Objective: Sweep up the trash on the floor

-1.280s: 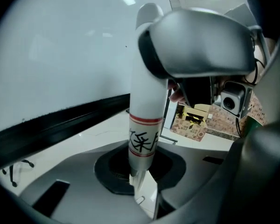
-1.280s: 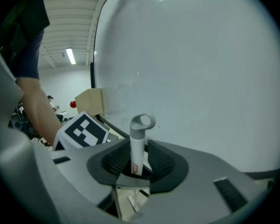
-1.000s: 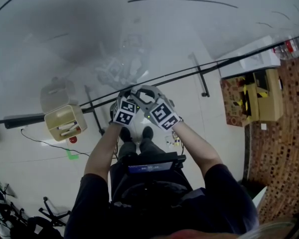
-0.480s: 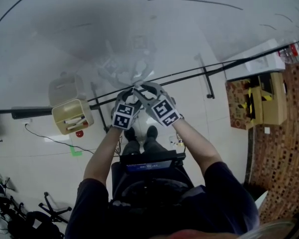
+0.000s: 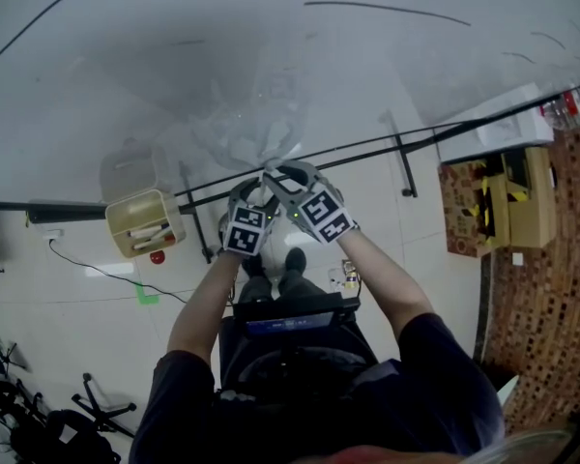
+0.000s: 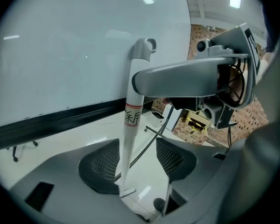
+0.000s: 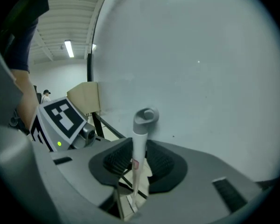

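Note:
A white handle [image 6: 129, 125] with a grey hanging-loop cap [image 6: 143, 48] stands upright in front of a glossy white wall. My right gripper [image 7: 139, 160] is shut on this handle [image 7: 138, 146] just below its cap [image 7: 146, 115]. My left gripper [image 6: 137, 160] sits lower on the same handle; its jaws have just been opening and now stand wide, with the handle between the pads but not pressed. In the head view the left gripper [image 5: 254, 193] and right gripper [image 5: 280, 178] are close together above the person's shoes [image 5: 274, 262]. The lower end of the handle is hidden.
A beige bin [image 5: 142, 224] stands by the wall at the left. A black rail [image 5: 387, 144] runs along the wall's base. A cardboard box [image 5: 510, 193] and a white box [image 5: 493, 116] sit at the right, beside brick-patterned flooring [image 5: 546, 278]. A cable [image 5: 87, 271] lies at the left.
In the head view both grippers sit a little nearer the wall than before. The left gripper has shifted slightly along the handle and rolled a little. The right gripper keeps its hold.

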Demonstrator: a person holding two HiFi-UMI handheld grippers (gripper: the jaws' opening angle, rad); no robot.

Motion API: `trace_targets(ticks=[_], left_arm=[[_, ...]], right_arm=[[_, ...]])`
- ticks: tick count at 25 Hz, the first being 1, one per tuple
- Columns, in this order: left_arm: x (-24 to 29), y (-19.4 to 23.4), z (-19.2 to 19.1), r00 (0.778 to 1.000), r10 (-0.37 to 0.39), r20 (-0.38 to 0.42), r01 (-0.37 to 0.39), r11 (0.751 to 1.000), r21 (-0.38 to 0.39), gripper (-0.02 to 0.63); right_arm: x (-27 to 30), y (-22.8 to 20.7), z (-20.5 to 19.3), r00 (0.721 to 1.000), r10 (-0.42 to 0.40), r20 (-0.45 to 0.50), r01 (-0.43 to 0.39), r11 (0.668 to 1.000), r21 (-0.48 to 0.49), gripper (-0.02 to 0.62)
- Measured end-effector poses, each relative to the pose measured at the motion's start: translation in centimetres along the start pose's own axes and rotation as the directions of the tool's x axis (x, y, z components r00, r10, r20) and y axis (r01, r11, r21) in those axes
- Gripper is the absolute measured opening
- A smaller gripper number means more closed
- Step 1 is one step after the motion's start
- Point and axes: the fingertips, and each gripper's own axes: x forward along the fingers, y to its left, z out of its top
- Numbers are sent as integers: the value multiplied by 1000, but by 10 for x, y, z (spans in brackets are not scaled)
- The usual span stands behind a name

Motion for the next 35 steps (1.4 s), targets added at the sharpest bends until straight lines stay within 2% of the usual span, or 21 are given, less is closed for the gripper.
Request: trace_targets(ticks=[2,5,9,17,22,23,25,27,31,35], left_arm=[[5,7,3,999,36,3,-36,999,-2,182],[10,19,5,997,82,6,-82,996,-25,149],[12,22,1,995,95,-6,-95,994,-47,149],[-6,0,2,991,129,-24,-129,992,-9,150],[-47,-23,34,986,157,49,-160,985,67,149],[-60,-27,43,982,172,75,-176,982,61,138],[-90,-34,62,970,197,139,-201,979,17,46],[-113,-43,78,958,213,190,-217,976,3,8],[-128,-61,97,953,232,193,-242,970,30,8],[-142,-75,115,961,197,195,-187,980,-69,8]], right_arm=[[1,0,-5,999,8,-42,-9,1000,-12,125],[-7,2,-14,997,19,-79,-21,999,-27,129],[-28,-3,-25,997,12,-74,-11,1000,14,129],[-62,-15,-37,996,35,-84,-30,998,58,127],[-93,-23,-48,995,33,-93,-24,996,89,127],[-100,-21,-48,995,36,-88,-28,996,89,127],[-114,-17,-49,996,40,-81,-33,996,86,127],[-125,-17,-53,995,34,-92,-26,996,91,127],[-137,-28,-58,993,23,-118,-8,992,126,126],[-141,-24,-40,995,52,-86,-37,985,167,110]])
